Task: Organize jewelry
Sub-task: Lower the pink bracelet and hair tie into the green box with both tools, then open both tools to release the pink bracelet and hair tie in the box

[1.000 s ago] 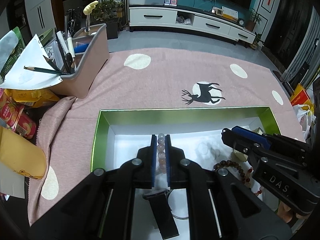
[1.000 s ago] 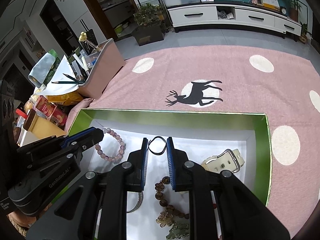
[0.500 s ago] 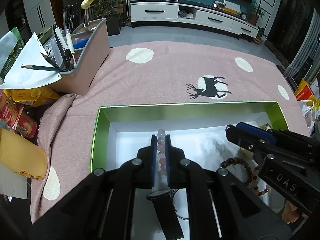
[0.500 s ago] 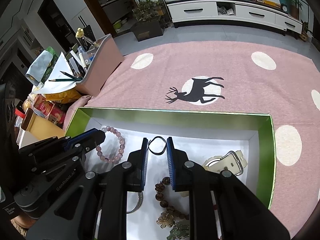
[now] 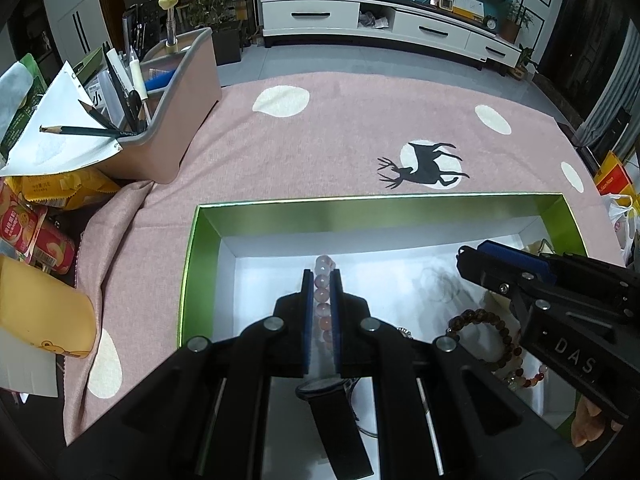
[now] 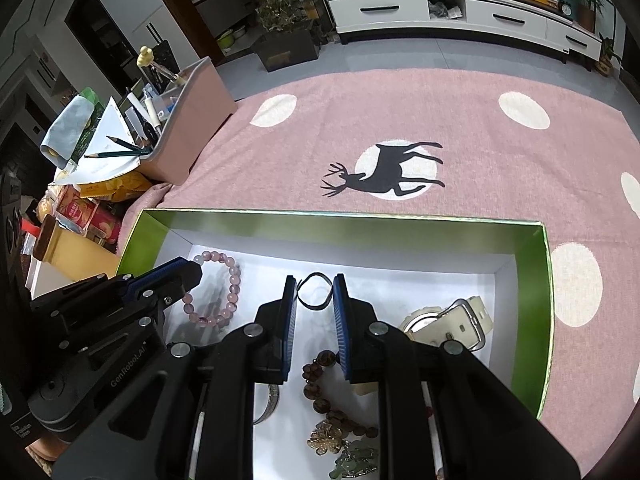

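- Between my left tongs (image 5: 321,280), pinched tight on a pink bead bracelet (image 6: 224,296), only a single column of beads shows from my own camera; the rest of the loop hangs hidden behind the pads, and I see its full ring only from the right wrist view.
- Between my right tongs (image 6: 314,286), held narrow, sits a thin black loop (image 6: 316,291). Its sides touch the pads, so I take it as gripped, though what the loop is I cannot make out.
- Under my left tongs a black watch (image 5: 332,400) is half covered by the tong body, its strap cut off at the lower edge.
- To the right of my left tongs, a brown bead bracelet (image 5: 484,328) is partly hidden behind the right tongs; a faint tangle on the white floor beyond it is too pale to read.
- Below my right tongs lie brown beads with a leaf-shaped charm (image 6: 324,440) and a greenish piece, cut off by the frame; a metal bangle (image 6: 272,400) peeks out from beneath the left finger.
- Right of my right tongs rests a cream watch (image 6: 452,316), its face mostly covered.
- All of this lies in a green box (image 6: 532,320) with a white floor, standing on a worktop under a pink cloth (image 5: 320,152) with pale spots and a black deer.
- Far left of both tongs stands a pink organiser (image 5: 176,120) with pencils and pens, beside snack packets and a yellow tube.
- Beyond the worktop I see grey floor, a white TV cabinet (image 5: 380,20), potted plants and a wall clock.
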`<state>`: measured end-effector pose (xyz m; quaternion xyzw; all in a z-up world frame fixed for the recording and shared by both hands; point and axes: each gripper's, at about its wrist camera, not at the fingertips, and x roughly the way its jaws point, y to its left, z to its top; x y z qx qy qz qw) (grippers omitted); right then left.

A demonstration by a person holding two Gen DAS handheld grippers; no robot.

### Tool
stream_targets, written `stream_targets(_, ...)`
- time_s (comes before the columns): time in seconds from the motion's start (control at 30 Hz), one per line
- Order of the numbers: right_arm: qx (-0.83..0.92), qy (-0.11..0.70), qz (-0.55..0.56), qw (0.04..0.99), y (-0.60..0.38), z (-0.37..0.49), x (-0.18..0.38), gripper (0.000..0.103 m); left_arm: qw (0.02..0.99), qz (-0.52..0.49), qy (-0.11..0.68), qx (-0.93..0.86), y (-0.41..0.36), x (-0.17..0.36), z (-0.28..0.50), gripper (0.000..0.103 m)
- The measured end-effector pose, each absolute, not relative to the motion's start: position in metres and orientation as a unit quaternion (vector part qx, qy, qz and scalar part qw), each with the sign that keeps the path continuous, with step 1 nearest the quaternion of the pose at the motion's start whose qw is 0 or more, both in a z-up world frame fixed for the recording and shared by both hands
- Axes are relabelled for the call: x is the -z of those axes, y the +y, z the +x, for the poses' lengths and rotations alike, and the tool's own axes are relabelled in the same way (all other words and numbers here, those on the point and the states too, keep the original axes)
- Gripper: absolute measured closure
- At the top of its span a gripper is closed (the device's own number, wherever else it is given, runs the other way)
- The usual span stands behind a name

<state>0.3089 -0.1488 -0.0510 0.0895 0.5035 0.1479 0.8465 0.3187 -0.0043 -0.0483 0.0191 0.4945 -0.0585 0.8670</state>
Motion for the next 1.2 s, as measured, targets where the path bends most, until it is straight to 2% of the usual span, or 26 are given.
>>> stream_targets(1.2, -0.139, 0.521, 0.064, 0.84, -0.1406, 0.3104, 0.0548, 0.085, 0.862, 0.041, 0.503, 0.044, -0.0052, 0.0514, 0.3173, 0.095)
